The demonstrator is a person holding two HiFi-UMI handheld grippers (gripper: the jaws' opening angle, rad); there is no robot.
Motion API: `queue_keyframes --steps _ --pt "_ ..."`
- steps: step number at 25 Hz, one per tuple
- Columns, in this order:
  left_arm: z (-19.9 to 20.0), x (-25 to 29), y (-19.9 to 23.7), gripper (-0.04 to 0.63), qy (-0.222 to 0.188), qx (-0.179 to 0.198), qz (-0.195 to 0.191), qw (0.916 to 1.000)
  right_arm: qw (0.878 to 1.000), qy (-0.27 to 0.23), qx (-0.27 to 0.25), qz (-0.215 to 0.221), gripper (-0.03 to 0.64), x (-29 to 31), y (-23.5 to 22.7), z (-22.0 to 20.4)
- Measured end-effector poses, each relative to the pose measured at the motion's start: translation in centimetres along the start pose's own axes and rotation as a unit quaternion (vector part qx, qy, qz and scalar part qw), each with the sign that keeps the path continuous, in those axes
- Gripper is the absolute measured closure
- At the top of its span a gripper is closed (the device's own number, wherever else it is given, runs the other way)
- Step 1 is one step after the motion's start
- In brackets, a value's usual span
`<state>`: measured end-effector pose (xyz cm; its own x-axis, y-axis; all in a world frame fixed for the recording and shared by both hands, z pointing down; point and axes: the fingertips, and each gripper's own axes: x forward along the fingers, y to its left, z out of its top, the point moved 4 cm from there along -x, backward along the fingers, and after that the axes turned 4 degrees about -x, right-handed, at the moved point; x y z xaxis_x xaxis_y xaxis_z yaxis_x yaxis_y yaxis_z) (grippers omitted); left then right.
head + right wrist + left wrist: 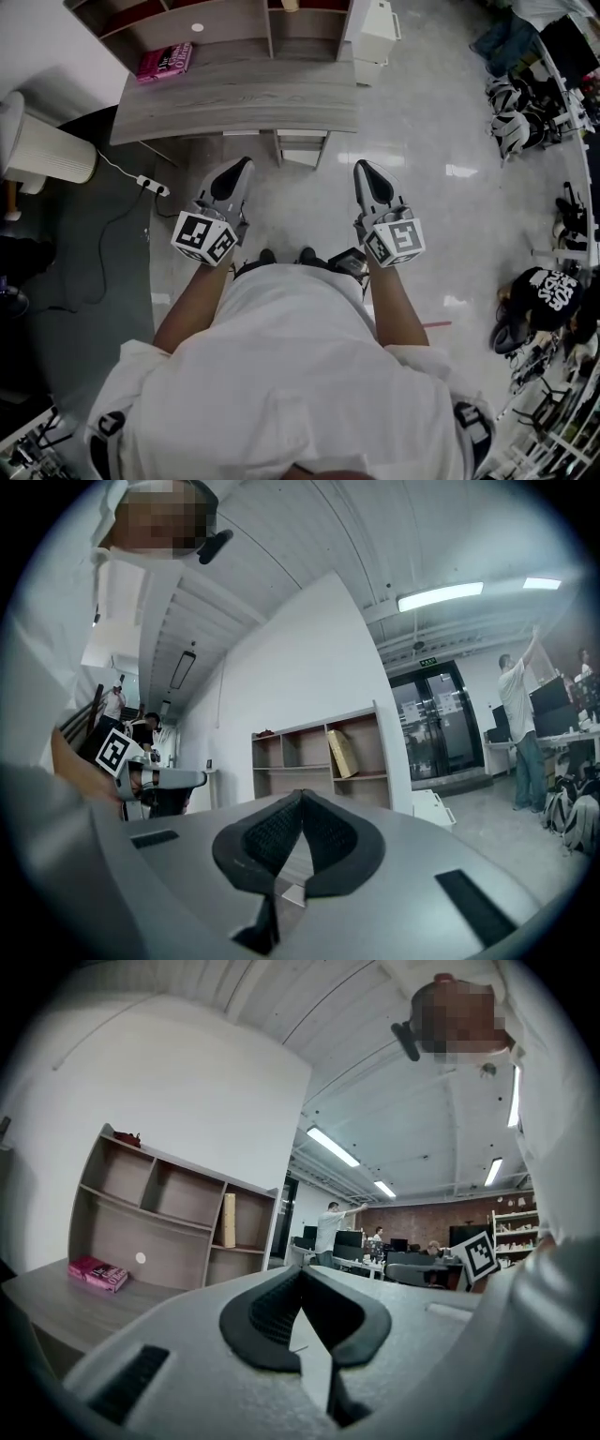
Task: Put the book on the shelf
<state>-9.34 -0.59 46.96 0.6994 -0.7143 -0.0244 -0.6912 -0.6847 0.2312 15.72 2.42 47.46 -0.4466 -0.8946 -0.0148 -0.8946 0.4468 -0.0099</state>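
The left gripper (246,166) and right gripper (362,169), both pressed together and empty, hover short of the surface (244,98); a pink book (165,62) lies far left.

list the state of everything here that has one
left gripper: jaws shut, empty
right gripper: jaws shut, empty
book: lying flat on the desk, not yet on the shelf
box: on end in a shelf compartment
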Motion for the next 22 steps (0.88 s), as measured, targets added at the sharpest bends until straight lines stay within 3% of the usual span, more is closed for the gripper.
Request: queue_keyframes --steps 22 --pt "-1.2 -3.6 1.8 0.584 -0.013 -0.059 -0.019 0.998 1.0 -0.014 -0.024 -0.007 0.603 -0.9 2.0 1.7"
